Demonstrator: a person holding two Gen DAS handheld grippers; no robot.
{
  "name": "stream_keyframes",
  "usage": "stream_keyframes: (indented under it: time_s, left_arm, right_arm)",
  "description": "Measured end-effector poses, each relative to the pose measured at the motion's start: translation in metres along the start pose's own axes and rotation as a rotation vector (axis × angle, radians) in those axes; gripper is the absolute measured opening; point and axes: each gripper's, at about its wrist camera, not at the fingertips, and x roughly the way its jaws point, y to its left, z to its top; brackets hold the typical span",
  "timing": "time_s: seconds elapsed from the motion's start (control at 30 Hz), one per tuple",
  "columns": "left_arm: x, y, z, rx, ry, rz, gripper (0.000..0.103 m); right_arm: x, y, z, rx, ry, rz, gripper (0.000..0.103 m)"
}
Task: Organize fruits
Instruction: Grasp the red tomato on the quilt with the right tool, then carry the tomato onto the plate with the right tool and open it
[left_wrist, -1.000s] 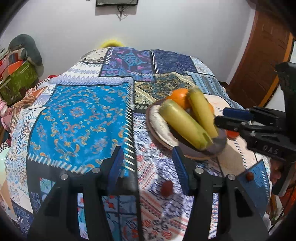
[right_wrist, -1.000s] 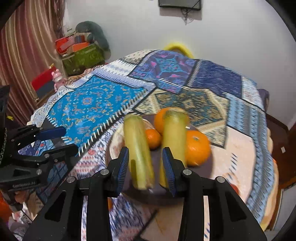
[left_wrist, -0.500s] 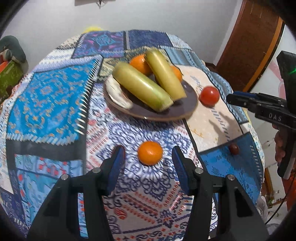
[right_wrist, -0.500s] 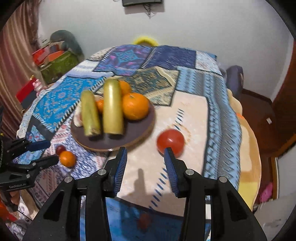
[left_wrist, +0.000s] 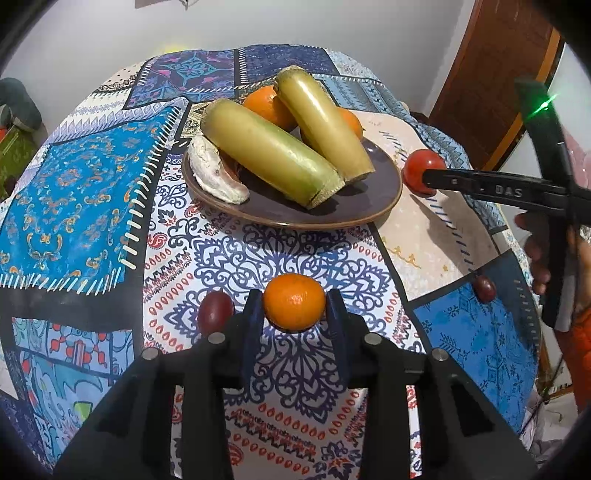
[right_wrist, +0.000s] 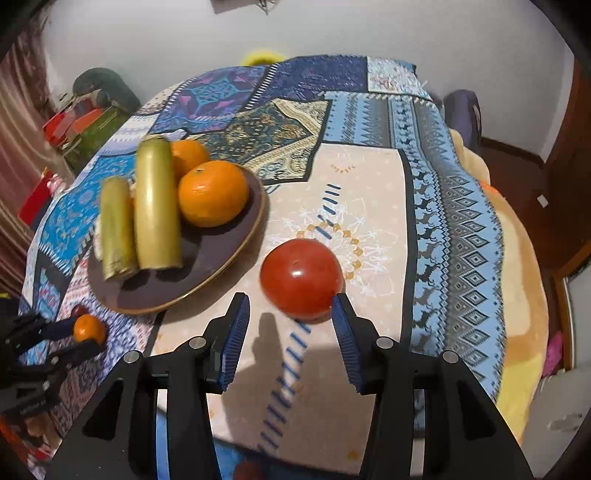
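Note:
A dark plate on the patterned cloth holds two green stalks, oranges and a pale piece. A small orange lies on the cloth between the fingertips of my open left gripper, which flank it closely. A red tomato lies right of the plate; my open right gripper is just short of it, fingertips at its near side. The tomato also shows in the left wrist view.
A dark red grape lies just left of my left fingertip; another lies near the right table edge. The table drops off at the right beside a wooden door. Boxes and clutter stand far left.
Both grippers have moved forward and down: the left now has the small orange between its fingertips, the right has closed in on the tomato. Both stay open.

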Motion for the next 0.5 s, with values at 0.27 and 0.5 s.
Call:
stream_keyframes:
  time_s: [0.27,0.5]
  left_arm:
    - [-0.008,0.008,0.011,-0.011,-0.035,0.015,0.034]
    - [-0.026,0.017,0.036,-0.024,-0.103,0.043,0.034]
  right_arm:
    - [0.016,-0.004,0.008,0.012,0.003,0.016,0.049]
    - [0.011,0.018,0.007,-0.083,-0.002,0.002,0.046]
